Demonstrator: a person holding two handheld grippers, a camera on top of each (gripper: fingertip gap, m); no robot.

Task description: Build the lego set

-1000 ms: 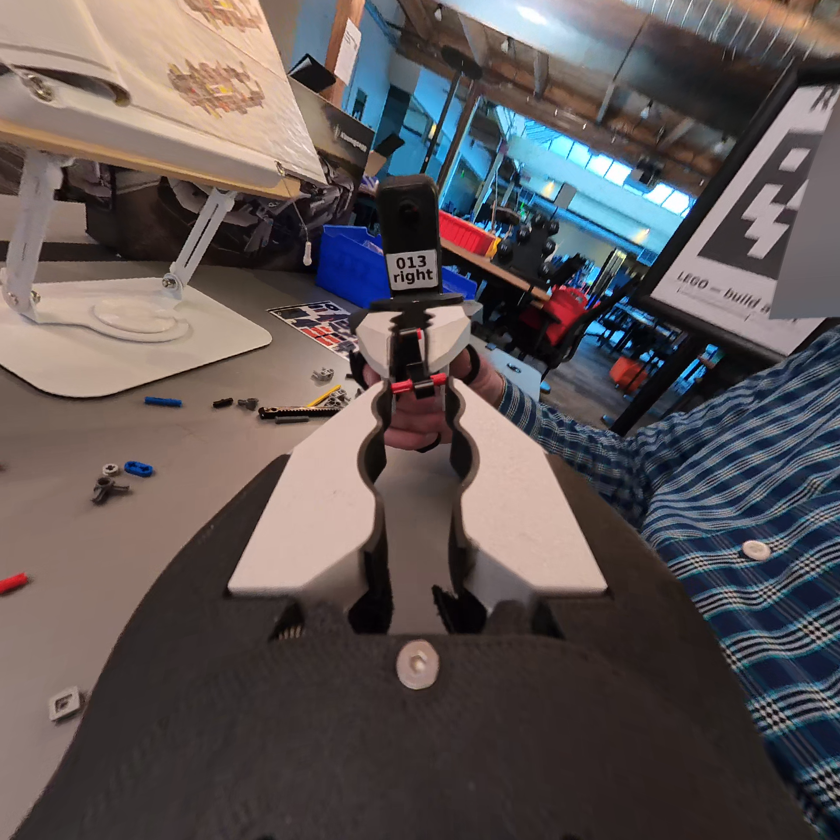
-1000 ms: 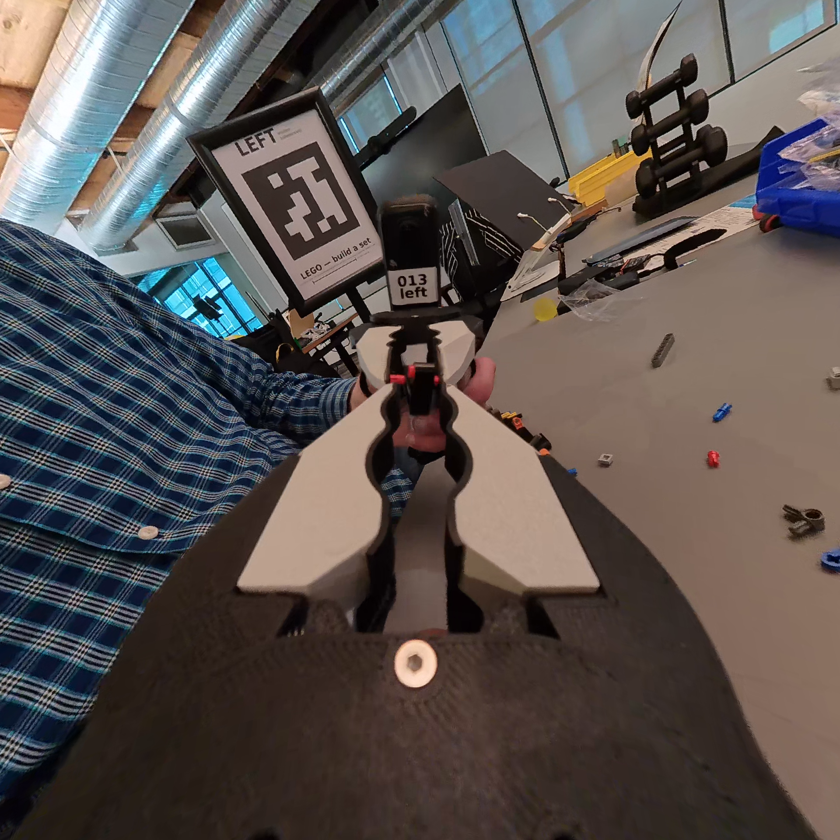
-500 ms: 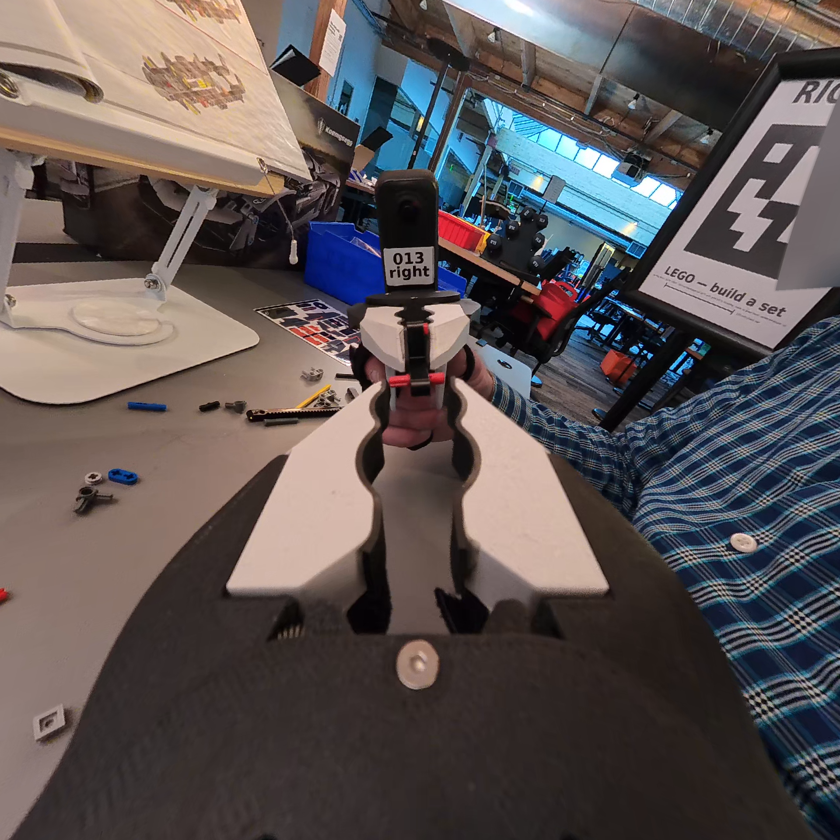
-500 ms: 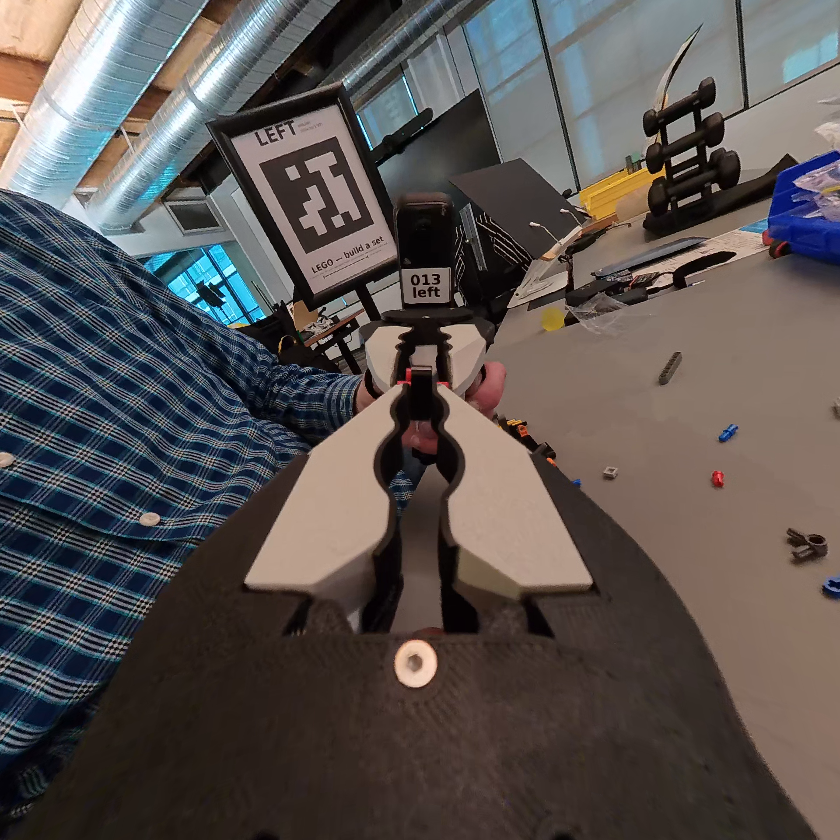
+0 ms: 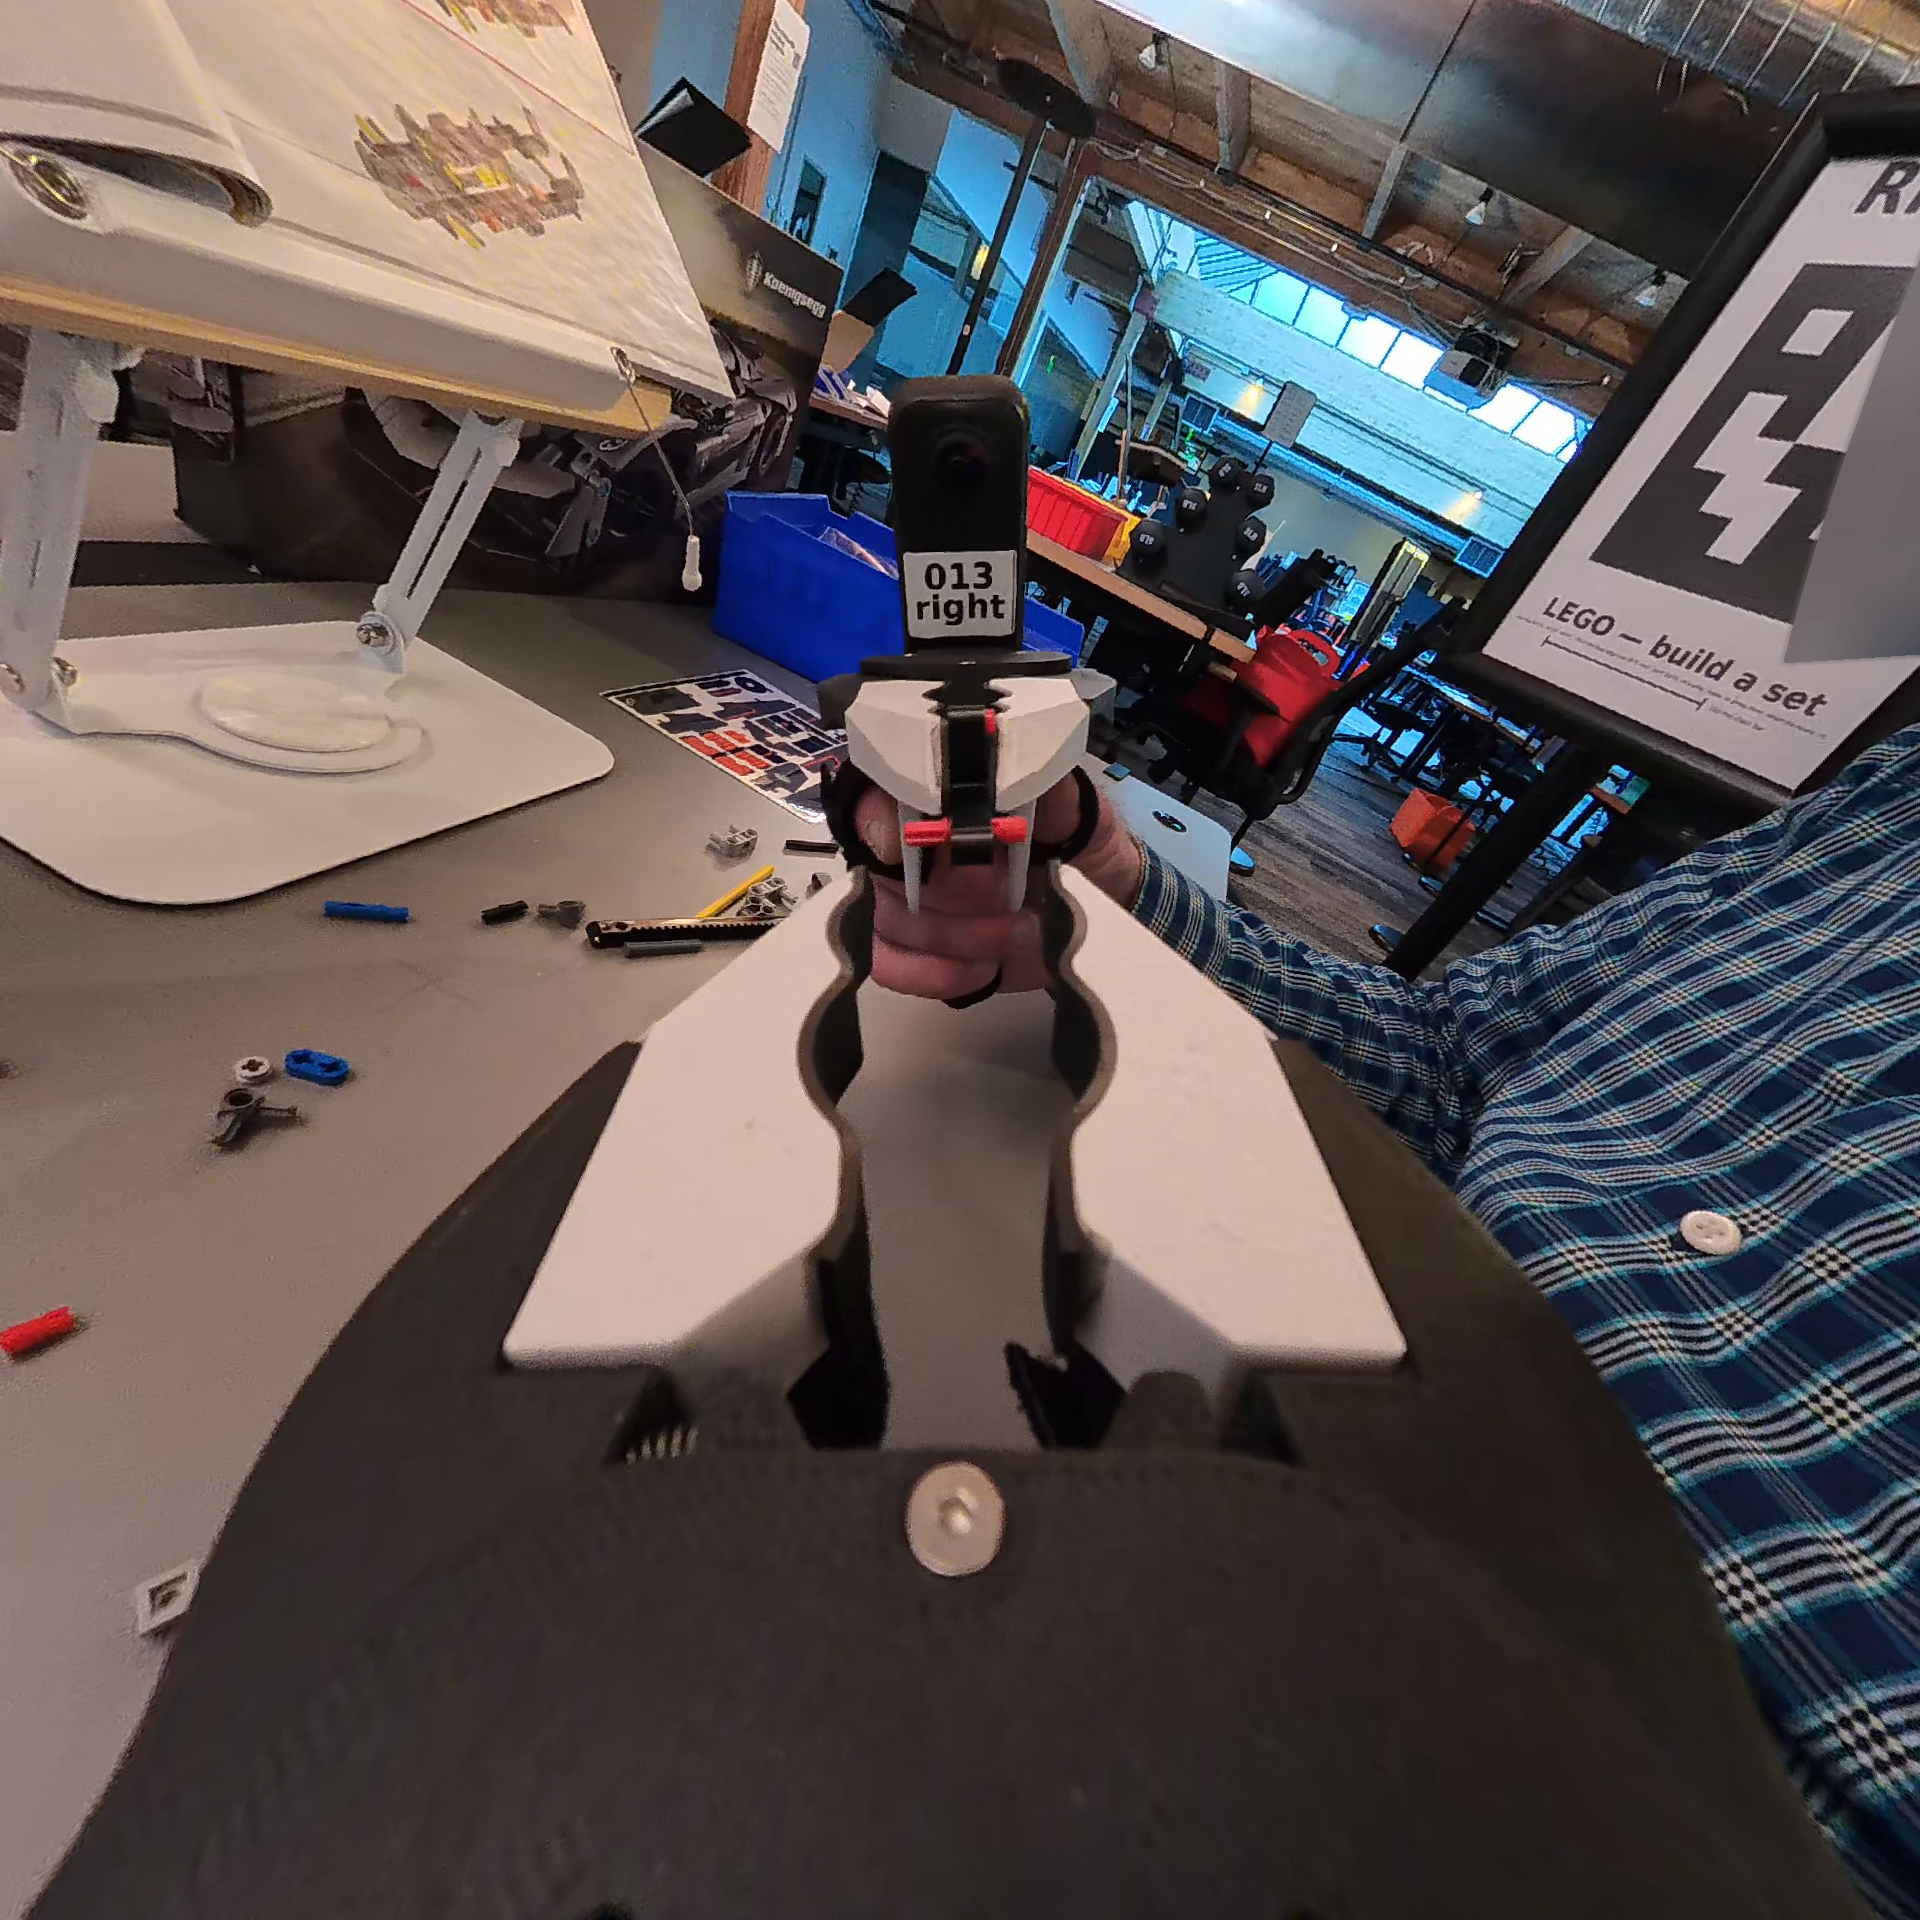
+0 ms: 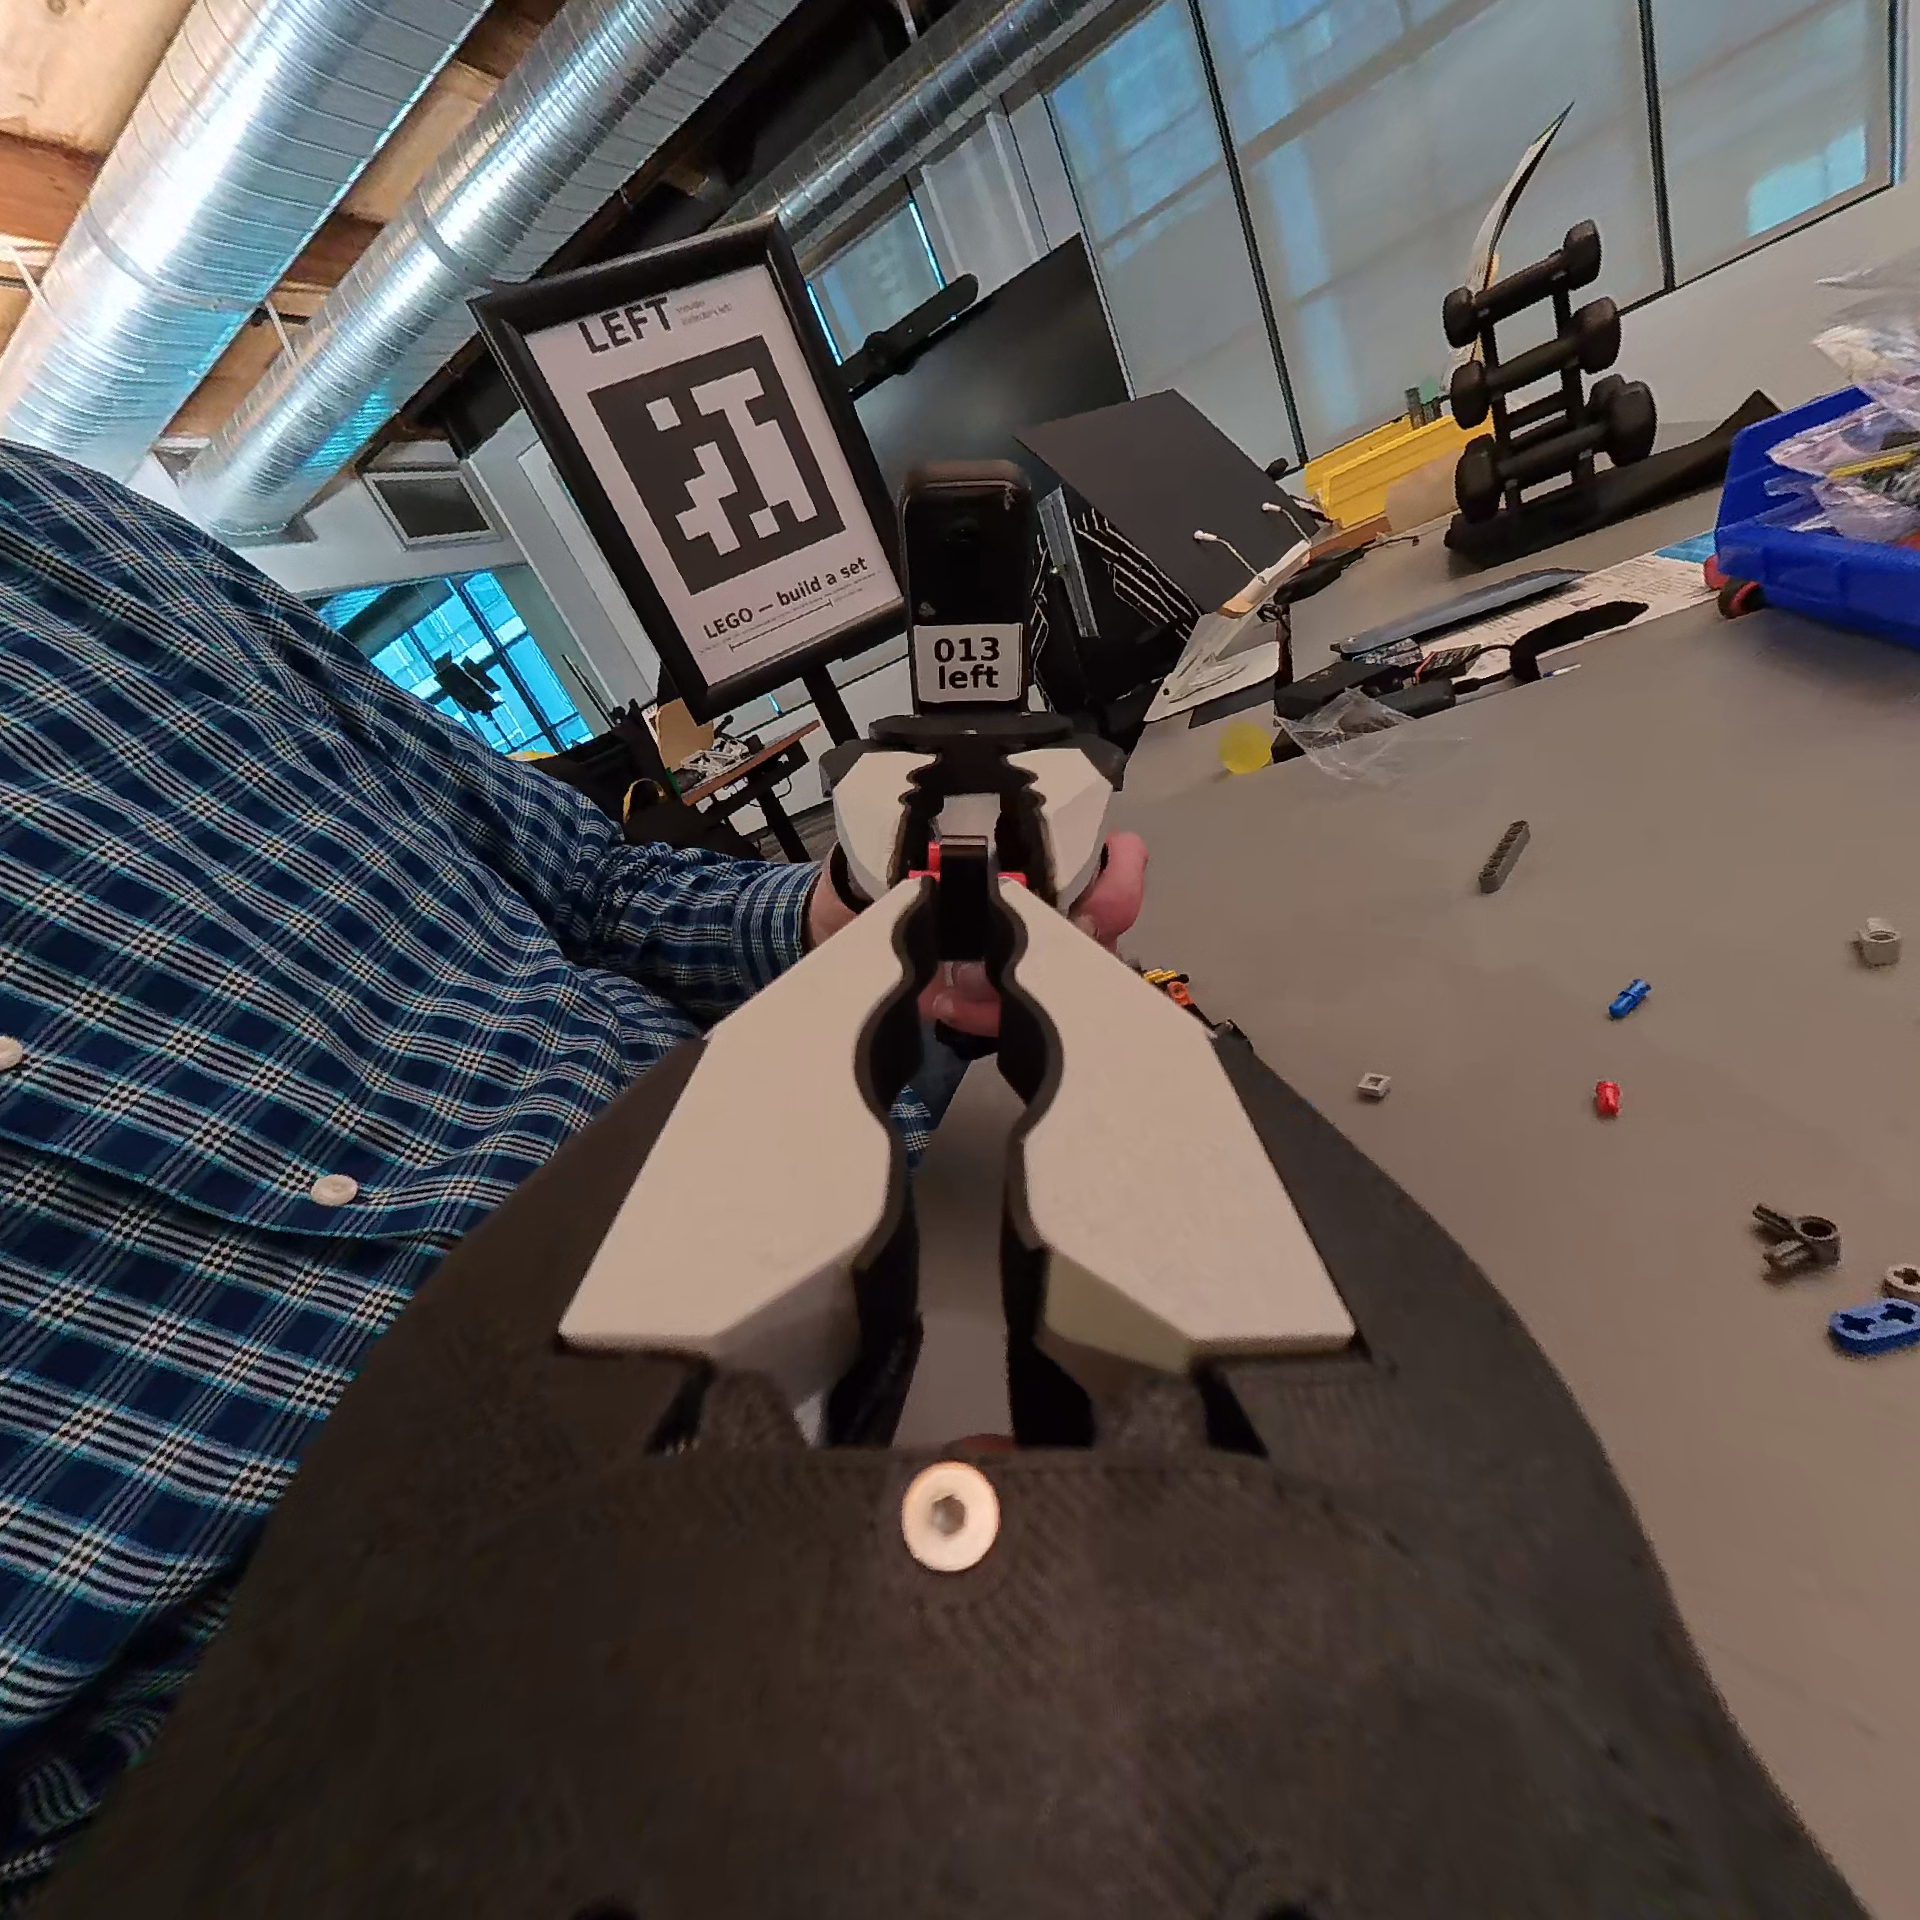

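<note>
My right gripper (image 6: 961,909) is shut on a small black lego piece (image 6: 961,920) with red pins sticking out of its sides. It holds the piece in the air above the grey table (image 6: 1558,1558). My left gripper (image 5: 951,899) is open and empty, pointing straight at the right gripper (image 5: 966,868). The black piece (image 5: 966,790) sits just beyond my left fingertips, not between them. From the right wrist view the left gripper (image 6: 966,831) shows open right behind the piece. A hand (image 5: 956,945) holds each gripper.
An instruction book (image 5: 364,187) lies on a white stand (image 5: 260,790) at the back left. Beyond it are a blue bin (image 5: 800,592) and a sticker sheet (image 5: 727,727). Loose pieces lie on the table: a blue pin (image 5: 364,912), a black beam (image 5: 665,928), a red pin (image 5: 36,1333), a grey beam (image 6: 1504,857). The tips of both grippers are at nearly the same place.
The right gripper has kept its hold on the black piece. Both grippers have tilted and shifted a little, and the piece now sits slightly beyond the open left fingertips.
</note>
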